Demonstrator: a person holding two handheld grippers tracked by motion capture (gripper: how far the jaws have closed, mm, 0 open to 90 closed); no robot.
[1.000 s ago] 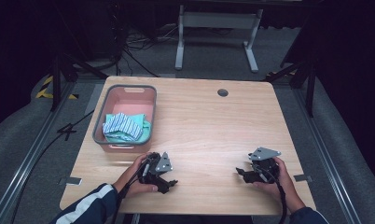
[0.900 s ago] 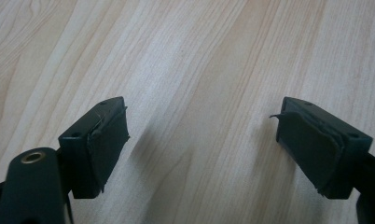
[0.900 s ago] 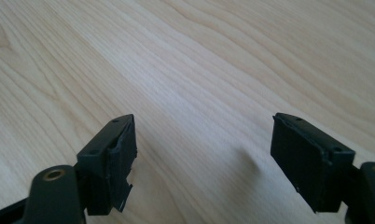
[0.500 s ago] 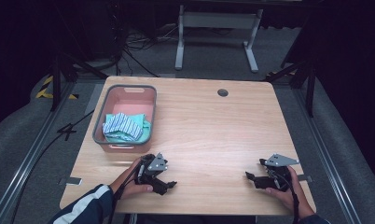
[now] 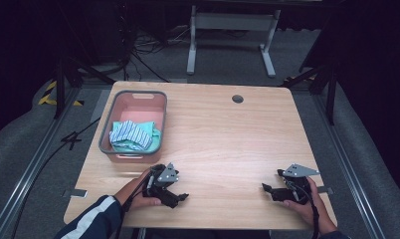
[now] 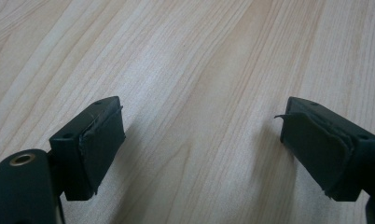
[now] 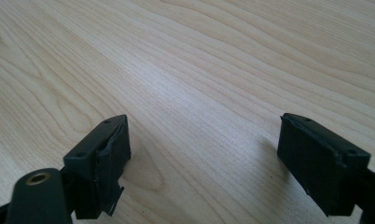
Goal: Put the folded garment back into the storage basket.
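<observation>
Both hands now rest low at the near edge of the desk (image 5: 223, 134). Since a second ago the right gripper (image 5: 273, 191) has pulled back from mid-desk toward the near right corner and dropped onto the surface; the left gripper (image 5: 176, 197) has barely shifted, sitting near the near left corner. The jaws of both have just been opening, the right more than the left, with nothing between them. In the right gripper view the right gripper (image 7: 202, 163) shows its jaws spread wide over bare wood grain, and in the left gripper view the left gripper (image 6: 202, 149) shows the same: jaws apart, empty, the pads a little frayed at the edges. Reading: this looks like a rest or ready posture, nothing in hand, so either a placement is finished or the next pick has not begun. Farther out, toward the far left corner, stands the pink basket (image 5: 106, 133) with its grey rim. Inside lies the striped cloth (image 5: 131, 133), bunched on top of a teal cloth (image 5: 155, 139); whether more pieces lie beneath I cannot tell from the high view, as the pile is small and dim. The cloths lie well apart from the right jaws and nearer the left jaws, just beyond that hand, touching neither.
</observation>
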